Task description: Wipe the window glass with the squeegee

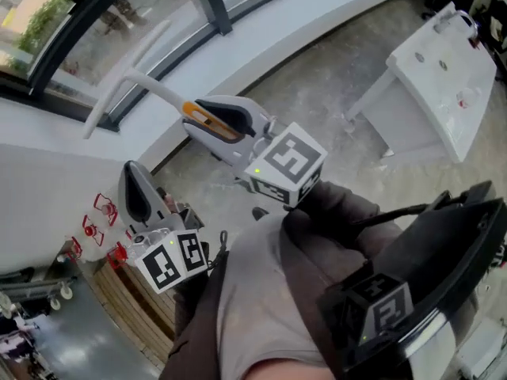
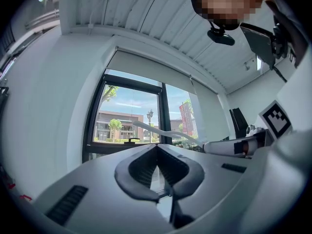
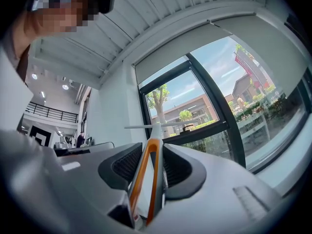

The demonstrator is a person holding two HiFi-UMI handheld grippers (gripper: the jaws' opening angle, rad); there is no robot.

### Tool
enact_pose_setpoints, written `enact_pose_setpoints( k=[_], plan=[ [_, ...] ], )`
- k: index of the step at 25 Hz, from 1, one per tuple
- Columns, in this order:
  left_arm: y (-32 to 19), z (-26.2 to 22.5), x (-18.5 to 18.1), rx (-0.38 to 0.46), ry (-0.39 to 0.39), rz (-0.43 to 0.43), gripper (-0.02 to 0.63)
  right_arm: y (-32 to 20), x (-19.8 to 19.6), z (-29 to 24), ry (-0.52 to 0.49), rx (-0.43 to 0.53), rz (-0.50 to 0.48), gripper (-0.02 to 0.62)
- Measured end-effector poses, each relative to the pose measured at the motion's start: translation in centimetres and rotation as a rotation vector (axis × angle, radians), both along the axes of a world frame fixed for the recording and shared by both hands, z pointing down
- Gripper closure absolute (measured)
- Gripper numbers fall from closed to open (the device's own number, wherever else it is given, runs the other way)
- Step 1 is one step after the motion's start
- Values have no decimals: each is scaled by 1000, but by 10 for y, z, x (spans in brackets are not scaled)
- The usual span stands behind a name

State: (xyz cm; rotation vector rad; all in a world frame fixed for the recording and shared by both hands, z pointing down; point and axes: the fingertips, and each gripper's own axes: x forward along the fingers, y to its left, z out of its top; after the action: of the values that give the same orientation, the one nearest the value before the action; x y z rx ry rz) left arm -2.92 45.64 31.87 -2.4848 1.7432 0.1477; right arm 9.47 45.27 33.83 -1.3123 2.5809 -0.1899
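Observation:
The squeegee has a white shaft, an orange-and-white handle and a thin white blade that lies near the window glass; whether it touches I cannot tell. My right gripper is shut on the handle, and in the right gripper view the handle runs between the pads toward the glass. My left gripper hangs lower left, shut with nothing in it. In the left gripper view its pads meet, and the squeegee crosses before the window.
A dark window post meets the white sill. A white table stands on the concrete floor at the right. Red items and wooden slats show far below at lower left.

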Motion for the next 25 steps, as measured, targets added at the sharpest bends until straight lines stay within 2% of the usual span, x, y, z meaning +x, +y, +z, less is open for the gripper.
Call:
enact_pose_setpoints(
  k=[3,10,16,21,25],
  plan=[
    [-12,-3,-16,11,1,-19,604,-12,-13,-3,4,11,-8,463],
    [-22,-11,-80,24,-7,-29,604,-26,-80,-6,8,2,-18,463],
    [-37,-3,-121,3,-37,-50,604,-48,-122,-10,6,9,-31,463],
    [-67,-1,-140,-6,-34,-82,604,-82,-143,-14,19,34,-29,463],
    [-112,-2,-152,-2,-14,-126,604,-126,-153,-19,-17,37,-24,463]
  ],
)
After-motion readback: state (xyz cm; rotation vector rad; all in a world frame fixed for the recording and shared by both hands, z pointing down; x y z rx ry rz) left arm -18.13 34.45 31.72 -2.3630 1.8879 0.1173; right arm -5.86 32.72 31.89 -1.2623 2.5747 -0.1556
